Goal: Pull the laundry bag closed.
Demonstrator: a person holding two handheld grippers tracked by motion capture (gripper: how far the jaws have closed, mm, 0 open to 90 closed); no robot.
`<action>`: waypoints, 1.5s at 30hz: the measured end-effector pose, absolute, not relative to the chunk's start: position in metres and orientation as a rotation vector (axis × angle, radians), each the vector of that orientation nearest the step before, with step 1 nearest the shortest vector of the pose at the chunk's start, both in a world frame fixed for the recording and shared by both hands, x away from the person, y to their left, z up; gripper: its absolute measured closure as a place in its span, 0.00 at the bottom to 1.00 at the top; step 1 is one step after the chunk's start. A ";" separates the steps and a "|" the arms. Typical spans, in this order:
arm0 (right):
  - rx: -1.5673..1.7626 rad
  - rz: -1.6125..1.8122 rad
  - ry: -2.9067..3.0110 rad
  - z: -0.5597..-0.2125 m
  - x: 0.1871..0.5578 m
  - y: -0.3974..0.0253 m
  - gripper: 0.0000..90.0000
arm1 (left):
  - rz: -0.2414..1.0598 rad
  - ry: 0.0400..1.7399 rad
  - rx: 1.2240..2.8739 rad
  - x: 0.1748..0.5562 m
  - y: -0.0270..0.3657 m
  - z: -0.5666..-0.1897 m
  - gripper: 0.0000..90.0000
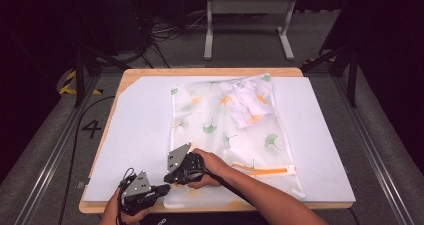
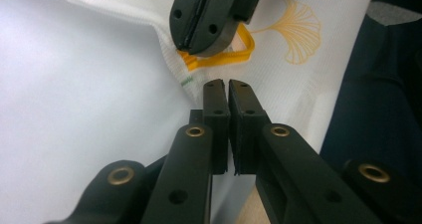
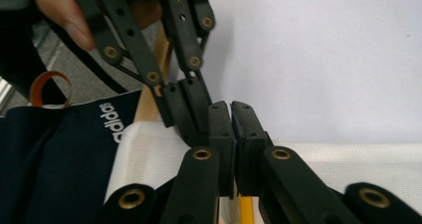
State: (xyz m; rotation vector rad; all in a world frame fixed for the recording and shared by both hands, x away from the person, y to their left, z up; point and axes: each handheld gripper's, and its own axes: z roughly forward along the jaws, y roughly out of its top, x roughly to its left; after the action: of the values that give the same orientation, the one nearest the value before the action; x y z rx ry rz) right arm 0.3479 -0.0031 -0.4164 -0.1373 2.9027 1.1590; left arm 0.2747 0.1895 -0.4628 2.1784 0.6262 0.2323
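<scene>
Risk: mesh bag (image 1: 225,120), flat on counter (image 1: 125,135), slips from my right gripper (image 1: 176,176), jaws pinched on its near-left corner; left gripper (image 1: 161,189), closed empty beside that corner, could collide.

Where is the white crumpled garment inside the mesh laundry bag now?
In the high view, the white crumpled garment lies in the far right part of the ginkgo-printed mesh laundry bag.

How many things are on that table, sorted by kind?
Mesh bags: 1
White garments inside the bag: 1
Grippers: 2, left and right
Total: 4
</scene>
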 end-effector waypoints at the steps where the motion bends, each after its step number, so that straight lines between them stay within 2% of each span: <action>1: -0.156 1.154 2.900 -0.416 0.347 -0.005 0.97 | 0.227 0.632 2.174 0.275 0.189 -0.463 0.97; 4: -0.193 1.117 2.894 -0.417 0.345 -0.006 0.99 | 0.226 0.652 2.154 0.277 0.194 -0.463 0.96; 7: -0.212 1.119 2.879 -0.419 0.343 -0.008 0.95 | 0.239 0.682 2.145 0.277 0.198 -0.464 0.95; 8: -0.241 1.106 2.869 -0.420 0.341 -0.009 0.90 | 0.228 0.685 2.142 0.277 0.199 -0.465 0.94; 16: -0.265 1.086 2.895 -0.426 0.340 -0.020 0.90 | 0.220 0.692 2.139 0.282 0.199 -0.465 0.92; 24: -0.038 1.116 2.854 -0.430 0.345 -0.025 0.89 | 0.244 0.700 2.125 0.280 0.207 -0.465 0.88; 28: 0.056 1.153 2.825 -0.427 0.347 -0.020 0.83 | 0.246 0.667 2.160 0.276 0.202 -0.464 0.88; 32: 0.196 1.240 2.808 -0.423 0.349 -0.008 0.71 | 0.231 0.645 2.166 0.273 0.200 -0.464 0.89; 37: 0.264 1.169 2.807 -0.429 0.347 0.013 0.63 | 0.213 0.642 2.160 0.273 0.200 -0.465 0.90; 41: 0.288 1.083 2.818 -0.435 0.348 0.017 0.62 | 0.218 0.637 2.165 0.273 0.199 -0.465 0.91; 44: 0.309 1.083 2.840 -0.437 0.353 0.011 0.65 | 0.212 0.635 2.160 0.274 0.201 -0.466 0.91; 45: 0.313 1.073 2.845 -0.437 0.354 0.008 0.70 | 0.203 0.635 2.155 0.274 0.201 -0.466 0.91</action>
State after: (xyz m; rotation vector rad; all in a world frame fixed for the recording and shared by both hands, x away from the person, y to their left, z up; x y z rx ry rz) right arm 0.3542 0.0083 -0.4370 0.3130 2.8449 1.0727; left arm 0.2744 0.2010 -0.4661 2.1553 0.6349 0.2030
